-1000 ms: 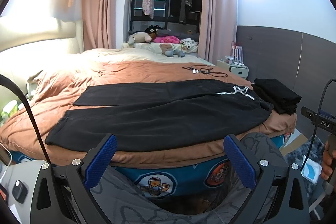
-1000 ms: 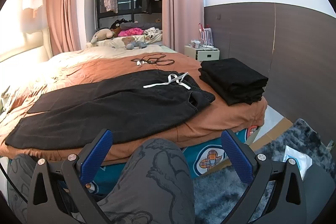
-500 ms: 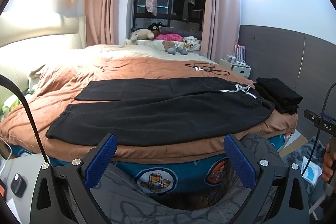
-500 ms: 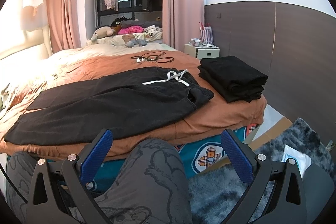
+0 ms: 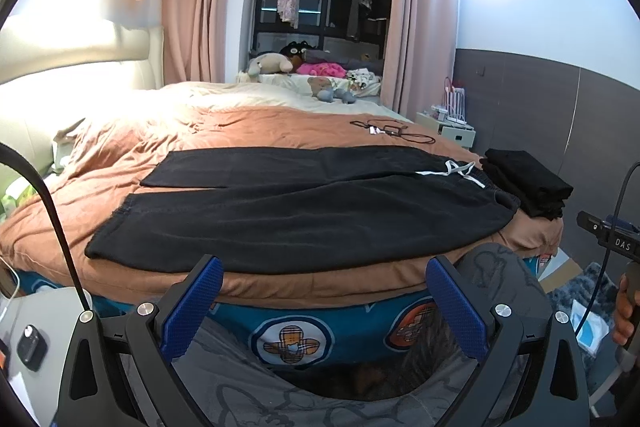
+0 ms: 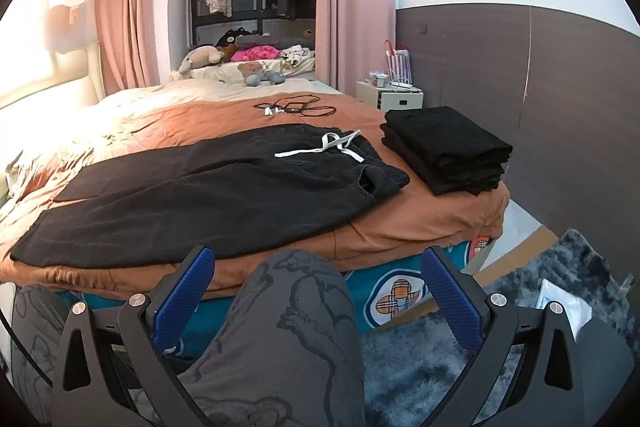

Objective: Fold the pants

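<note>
Both tools are held wide open and empty, short of the bed: the left tool point(image 5: 322, 301) and the right tool point(image 6: 316, 293), the person's knee point(image 6: 296, 307) being seen between the right tool's blue pads. Ahead of both, the black pants point(image 5: 304, 211) are spread flat on the brown bedcover point(image 5: 248, 125), hems to the left, the drawstring waist point(image 6: 332, 145) to the right. Just beyond the waist, a stack of folded black clothes point(image 6: 448, 147) is kept apart, probably as finished work. No fold is judged begun.
</note>
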### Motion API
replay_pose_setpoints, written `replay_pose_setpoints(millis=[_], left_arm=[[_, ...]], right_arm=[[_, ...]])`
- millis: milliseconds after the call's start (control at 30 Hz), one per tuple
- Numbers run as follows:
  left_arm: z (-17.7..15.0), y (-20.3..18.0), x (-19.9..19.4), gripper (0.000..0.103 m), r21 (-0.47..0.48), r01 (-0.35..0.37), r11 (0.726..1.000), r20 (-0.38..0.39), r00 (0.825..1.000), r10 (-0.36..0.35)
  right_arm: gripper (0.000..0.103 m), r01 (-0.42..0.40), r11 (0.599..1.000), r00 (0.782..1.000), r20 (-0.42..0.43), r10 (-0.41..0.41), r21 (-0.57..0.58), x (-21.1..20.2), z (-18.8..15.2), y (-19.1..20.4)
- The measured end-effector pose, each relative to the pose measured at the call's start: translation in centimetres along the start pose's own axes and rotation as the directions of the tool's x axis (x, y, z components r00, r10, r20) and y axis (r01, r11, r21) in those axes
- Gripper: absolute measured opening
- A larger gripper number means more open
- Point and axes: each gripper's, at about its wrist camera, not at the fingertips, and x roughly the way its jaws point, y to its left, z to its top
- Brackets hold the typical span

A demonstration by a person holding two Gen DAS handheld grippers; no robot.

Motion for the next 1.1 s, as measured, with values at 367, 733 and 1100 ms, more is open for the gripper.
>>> replay_pose_setpoints(millis=[367, 733, 1100], left_arm=[[1.6, 2.3, 1.1, 0.102, -0.032, -0.028, 0.999, -0.014, 1.000, 0.027], [3.2, 7.4, 3.9, 0.102, -0.093, -0.150, 0.984, -0.024, 0.989, 0.148], [2.7, 12.1, 8.6, 0.102, -0.117, -0.262, 0.958, -0.146, 0.959, 0.244]], right_arm=[[0.103, 0.003, 1.000, 1.000, -0.024, -0.003, 0.004, 2.3, 1.2, -0.2], [0.103, 0.002, 1.000, 0.999, -0.044, 0.000, 0.029, 4.9, 2.9, -0.4], [0.103, -0.004, 0.999, 0.994, -0.108, 0.009, 0.046, 10.0, 5.0, -0.3]])
